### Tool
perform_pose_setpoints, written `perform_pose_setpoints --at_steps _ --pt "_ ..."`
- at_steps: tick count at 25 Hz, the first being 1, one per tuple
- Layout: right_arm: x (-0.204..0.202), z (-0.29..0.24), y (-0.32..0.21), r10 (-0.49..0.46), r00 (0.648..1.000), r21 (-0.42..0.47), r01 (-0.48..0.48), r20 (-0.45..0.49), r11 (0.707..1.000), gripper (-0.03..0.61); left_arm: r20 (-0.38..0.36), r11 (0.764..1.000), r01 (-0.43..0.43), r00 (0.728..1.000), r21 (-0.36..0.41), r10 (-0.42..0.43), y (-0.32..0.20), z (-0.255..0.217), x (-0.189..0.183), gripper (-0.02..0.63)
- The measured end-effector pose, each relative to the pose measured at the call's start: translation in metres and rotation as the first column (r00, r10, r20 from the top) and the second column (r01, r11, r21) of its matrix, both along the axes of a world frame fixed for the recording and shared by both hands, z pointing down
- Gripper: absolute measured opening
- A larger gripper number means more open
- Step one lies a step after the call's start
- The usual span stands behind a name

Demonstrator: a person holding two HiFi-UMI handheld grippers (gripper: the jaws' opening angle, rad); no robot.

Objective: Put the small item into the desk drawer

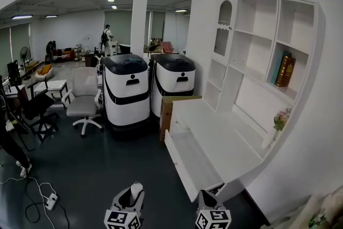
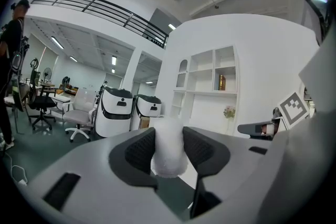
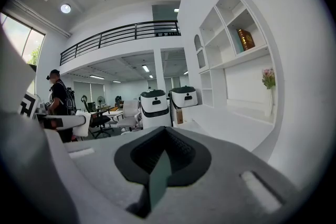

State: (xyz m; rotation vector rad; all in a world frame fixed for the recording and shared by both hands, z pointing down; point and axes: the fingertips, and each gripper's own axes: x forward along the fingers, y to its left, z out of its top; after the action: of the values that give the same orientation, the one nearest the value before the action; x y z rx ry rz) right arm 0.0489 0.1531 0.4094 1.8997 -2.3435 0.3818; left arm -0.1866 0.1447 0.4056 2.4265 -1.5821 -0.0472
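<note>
A small white item [image 2: 169,148] stands upright, long axis vertical, clamped in the left hand-held gripper [image 2: 168,150], which points nearly level toward the worktop's [image 1: 228,139] open drawer [image 1: 194,162], well apart. The right hand-held gripper [image 3: 166,158] is closed, empty.

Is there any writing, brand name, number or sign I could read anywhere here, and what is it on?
No text can be read in any view.
Book on the shelf: gold marks on the spine, too small to read.
Left white machine and right white machine: dark front panels, no legible label.
Left marker cube and right marker cube: black-and-white square patterns, not words.
</note>
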Motion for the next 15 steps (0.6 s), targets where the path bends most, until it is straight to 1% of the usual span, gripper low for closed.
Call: perform_pose_setpoints --at_steps 6,12,15 --pt "0.013 0.008 -0.031 0.014 1.0 -0.017 -0.014 -0.014 1.0 0.005 -0.006 1.0 0.003 1.0 -0.013 -0.003 -0.037 0.006 0.004 0.164" --pt "0.026 0.016 -0.051 0.052 0.999 -0.044 -0.052 -0.012 0.998 0.005 -0.003 0.999 -0.023 1.0 -0.023 0.023 -0.067 0.011 0.014 0.164" --pt "0.03 0.022 -0.062 0.069 0.997 -0.052 -0.07 -0.028 0.996 0.005 -0.005 0.999 -0.042 0.999 -0.03 0.041 -0.089 0.013 0.018 0.164"
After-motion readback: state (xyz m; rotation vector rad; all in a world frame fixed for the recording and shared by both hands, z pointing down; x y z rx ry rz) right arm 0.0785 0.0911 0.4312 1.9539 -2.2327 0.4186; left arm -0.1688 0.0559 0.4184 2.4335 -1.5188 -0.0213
